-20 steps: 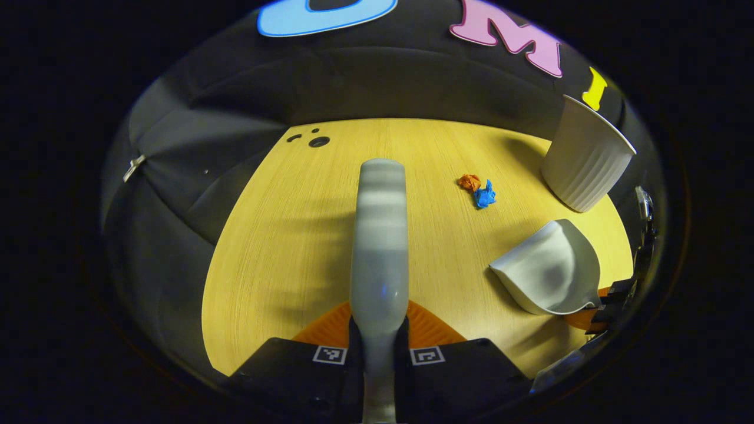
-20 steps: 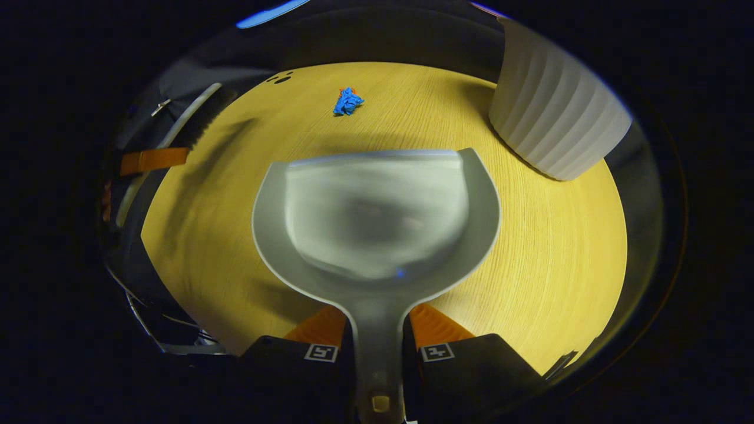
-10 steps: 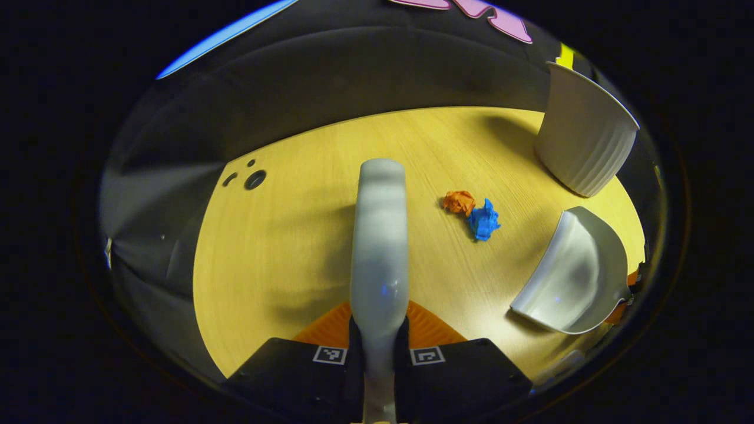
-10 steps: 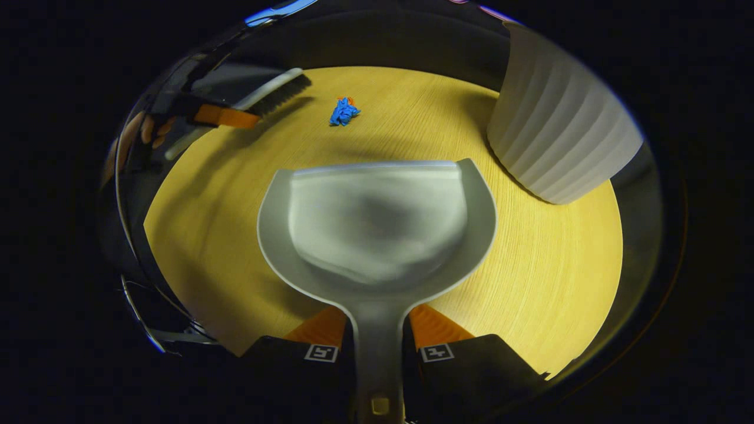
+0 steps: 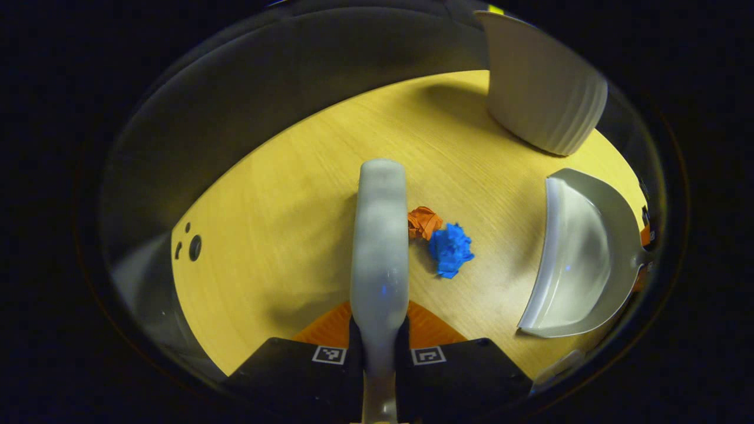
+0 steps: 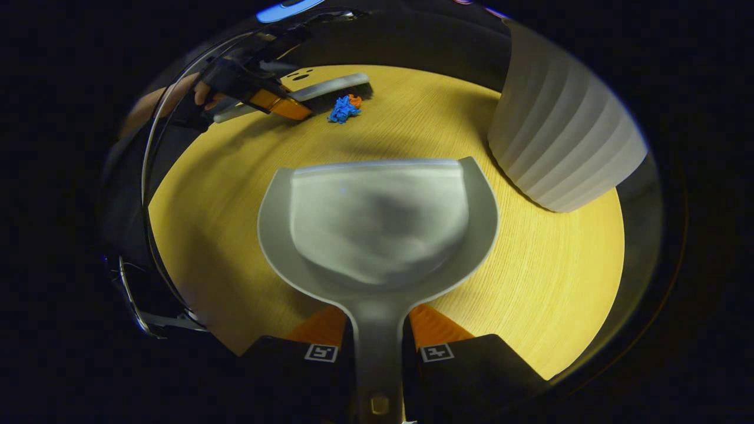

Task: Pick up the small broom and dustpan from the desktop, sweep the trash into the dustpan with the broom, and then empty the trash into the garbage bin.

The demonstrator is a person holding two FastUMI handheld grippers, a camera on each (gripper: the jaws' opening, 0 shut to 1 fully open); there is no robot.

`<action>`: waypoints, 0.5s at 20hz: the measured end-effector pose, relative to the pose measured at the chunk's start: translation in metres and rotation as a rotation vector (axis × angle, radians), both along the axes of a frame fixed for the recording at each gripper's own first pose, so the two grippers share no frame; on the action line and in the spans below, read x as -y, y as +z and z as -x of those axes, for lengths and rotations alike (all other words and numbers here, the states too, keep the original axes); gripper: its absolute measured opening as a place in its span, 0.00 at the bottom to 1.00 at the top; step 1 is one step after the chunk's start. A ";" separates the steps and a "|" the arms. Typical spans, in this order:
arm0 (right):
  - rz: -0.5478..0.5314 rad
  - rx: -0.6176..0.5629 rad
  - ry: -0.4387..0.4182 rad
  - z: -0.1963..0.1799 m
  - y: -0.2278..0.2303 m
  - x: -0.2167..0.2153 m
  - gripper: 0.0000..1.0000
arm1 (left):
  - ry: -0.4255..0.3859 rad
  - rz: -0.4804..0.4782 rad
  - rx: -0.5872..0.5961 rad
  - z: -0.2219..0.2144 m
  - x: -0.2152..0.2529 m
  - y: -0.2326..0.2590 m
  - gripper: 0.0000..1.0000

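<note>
In the left gripper view my left gripper [image 5: 380,335] has its fingers [image 5: 439,327] pinching the handle of the small broom [image 5: 380,235], which runs straight out from between them over the table [image 5: 283,235]. Just to the right of the broom's far half lies an orange paper scrap [image 5: 423,222], touching or almost touching the broom's side, and a blue paper scrap [image 5: 450,248] sits against it, a little nearer to the fingers. Farther right of the fingers I see the dustpan [image 5: 580,259], its open mouth turned toward the scraps and well apart from them. Beyond the dustpan, far ahead and right, stands the ribbed white garbage bin [image 5: 539,88].

In the right gripper view my right gripper [image 6: 378,344] has its fingers [image 6: 439,335] pressed on the handle of the dustpan [image 6: 377,224], whose scoop spreads out directly ahead of them, mouth facing away, over the table [image 6: 548,271]. I cannot tell whether its front lip touches the wood. Ahead and right of the scoop, the garbage bin [image 6: 565,135] stands near the pan's right corner. Far ahead and left, past the pan's lip, the blue paper scrap [image 6: 341,110] lies with the orange paper scrap [image 6: 354,100] behind it, and the small broom [image 6: 330,94] is right behind them, its dark bristles at the orange one. The left gripper [image 6: 265,97] holds that broom, with a hand [image 6: 203,94] behind it.
</note>
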State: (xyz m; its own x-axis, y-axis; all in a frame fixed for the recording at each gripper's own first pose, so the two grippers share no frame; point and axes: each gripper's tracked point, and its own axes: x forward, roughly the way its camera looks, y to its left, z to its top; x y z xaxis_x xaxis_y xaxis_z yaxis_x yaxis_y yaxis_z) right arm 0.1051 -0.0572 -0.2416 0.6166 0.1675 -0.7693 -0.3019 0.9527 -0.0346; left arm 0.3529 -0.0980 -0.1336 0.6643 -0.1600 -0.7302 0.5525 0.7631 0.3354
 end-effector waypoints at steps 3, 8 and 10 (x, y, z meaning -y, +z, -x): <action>0.004 -0.003 0.033 0.000 -0.003 0.009 0.36 | -0.080 0.026 -0.066 0.022 0.023 -0.010 0.26; 0.016 0.013 0.057 0.003 -0.004 0.012 0.36 | -0.158 0.078 -0.211 0.079 0.059 -0.029 0.27; 0.013 0.020 0.057 0.004 -0.005 0.012 0.39 | -0.209 0.056 -0.242 0.102 0.064 -0.033 0.27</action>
